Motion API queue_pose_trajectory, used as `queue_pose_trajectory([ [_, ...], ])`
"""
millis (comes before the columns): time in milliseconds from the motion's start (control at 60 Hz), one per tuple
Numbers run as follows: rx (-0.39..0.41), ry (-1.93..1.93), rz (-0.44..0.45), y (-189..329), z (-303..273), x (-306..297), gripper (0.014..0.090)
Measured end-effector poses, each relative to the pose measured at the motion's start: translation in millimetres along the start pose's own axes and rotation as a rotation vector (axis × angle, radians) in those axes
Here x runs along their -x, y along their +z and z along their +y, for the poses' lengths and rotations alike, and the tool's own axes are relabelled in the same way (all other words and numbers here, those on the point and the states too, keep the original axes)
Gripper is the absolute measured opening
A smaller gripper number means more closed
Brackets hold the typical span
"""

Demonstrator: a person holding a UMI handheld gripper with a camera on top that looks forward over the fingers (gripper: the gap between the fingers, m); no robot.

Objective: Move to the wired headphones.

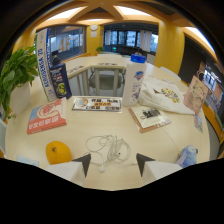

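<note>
White cord, loosely coiled, is the headphones (108, 148), lying on the pale bench (150, 140) just ahead of the jaws and reaching down into the gap between the two dark fingertips (84, 161). The gripper (113, 162) hangs with its jaws released, well apart, nothing pressed between them; one earbud end of the cord sits near the middle of the gap.

Just beside the left fingertip lies an orange (57, 151). Near the right fingertip, a little further off, is a small blue plush toy (188, 155).

Beyond the headphones, a flat leaflet (96, 104) lies in the middle of the bench. To its left rests a red-and-white packet (46, 118). To its right lies a brown-edged booklet (150, 118), and behind that a white printed bag (162, 95), crumpled, near a tall white bottle (134, 80) with a blue cap standing upright.

At the far left stands a leafy green plant (15, 75), with an upright white banner (44, 62) and a dark blue pouch (60, 80) beside it. At the far right edge stands a card with a picture (196, 95). Beyond the bench are a grey chair (106, 80), yellow walls and dark windows.
</note>
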Motion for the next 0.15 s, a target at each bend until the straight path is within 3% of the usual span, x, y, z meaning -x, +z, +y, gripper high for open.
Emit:
queue_pose_trajectory([
  [50,0.0,0.0,-0.001,-0.7,-0.2,0.4,0.0832],
  [67,-0.001,0.0,0.001,-0.8,-0.1,0.3,0.0865],
  [150,-0.007,-0.006,0.005,-1.2,-1.1,-0.4,0.0865],
])
